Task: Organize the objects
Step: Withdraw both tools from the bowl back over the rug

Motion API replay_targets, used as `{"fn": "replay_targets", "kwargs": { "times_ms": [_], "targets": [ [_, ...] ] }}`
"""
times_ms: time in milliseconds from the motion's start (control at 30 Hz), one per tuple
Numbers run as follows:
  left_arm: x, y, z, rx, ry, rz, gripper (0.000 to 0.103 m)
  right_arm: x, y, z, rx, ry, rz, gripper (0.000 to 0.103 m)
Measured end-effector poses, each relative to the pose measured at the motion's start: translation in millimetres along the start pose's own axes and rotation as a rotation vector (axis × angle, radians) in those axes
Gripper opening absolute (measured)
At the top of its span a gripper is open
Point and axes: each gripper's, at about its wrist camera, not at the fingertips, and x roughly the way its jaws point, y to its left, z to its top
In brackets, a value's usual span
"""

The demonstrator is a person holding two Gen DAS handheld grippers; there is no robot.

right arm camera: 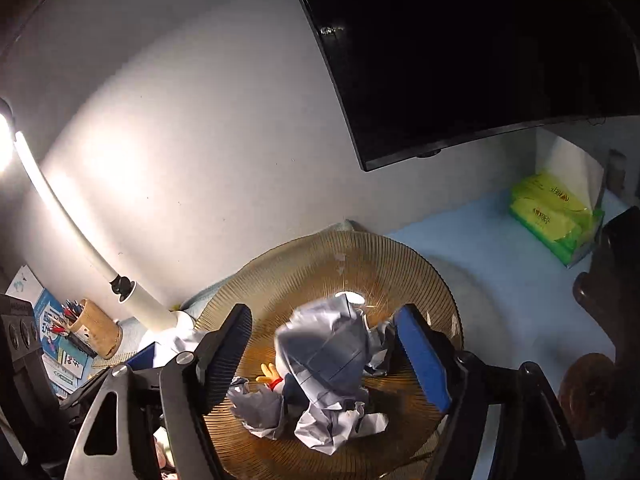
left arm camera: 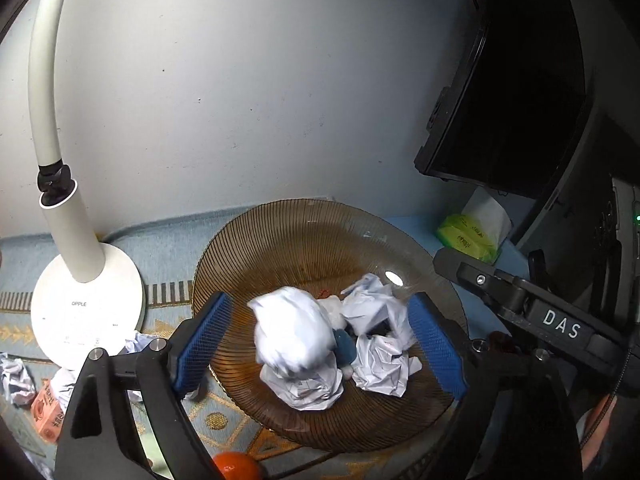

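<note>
An amber ribbed glass plate (left arm camera: 296, 232) (right arm camera: 316, 260) holds several crumpled white paper balls (left arm camera: 380, 364) (right arm camera: 332, 428) and a small toy with a yellow hand (right arm camera: 269, 374). My left gripper (left arm camera: 320, 304) hangs open above the plate. A blurred paper ball (left arm camera: 292, 332) is in the gap, clear of both blue pads (left arm camera: 434, 344). My right gripper (right arm camera: 324, 314) is also open over the plate, and a blurred, shaded paper ball (right arm camera: 324, 348) sits loose between its fingers without touching either. The right gripper's black housing (left arm camera: 560, 324) shows at the right of the left wrist view.
A white desk lamp (left arm camera: 86, 308) stands left of the plate, with more crumpled paper (left arm camera: 16, 380), a pink carton (left arm camera: 48, 416) and an orange (left arm camera: 236, 466) near it. A green tissue pack (right arm camera: 556, 220) lies under the dark monitor (right arm camera: 460, 48). A pen cup (right arm camera: 96, 328) stands at the far left.
</note>
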Motion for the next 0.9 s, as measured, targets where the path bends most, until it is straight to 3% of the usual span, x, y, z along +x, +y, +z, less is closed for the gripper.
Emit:
{"fn": "replay_targets", "kwargs": {
  "times_ms": [167, 367, 500, 600, 700, 900],
  "targets": [
    [-36, 6, -10, -0.024, -0.04, -0.004, 0.089, -7, -3, -15, 0.007, 0.025, 0.025, 0.074],
    [-118, 8, -18, -0.027, -0.112, 0.01, 0.089, -51, 10, -40, -0.013, 0.028, 0.077, 0.074],
    [-188, 13, -19, -0.032, -0.158, 0.061, 0.089, -93, 31, -50, -0.039, 0.012, 0.115, 0.074],
    [-241, 22, -24, -0.044, -0.218, 0.12, 0.101, -128, 54, -58, -0.075, -0.01, 0.142, 0.074],
    [-282, 36, -38, -0.057, -0.285, 0.172, 0.102, -154, 75, -69, -0.096, -0.022, 0.197, 0.077],
    [-299, 98, -101, -0.134, -0.299, 0.329, 0.102, -149, 109, -117, -0.13, 0.044, 0.243, 0.086]
  ]
}}
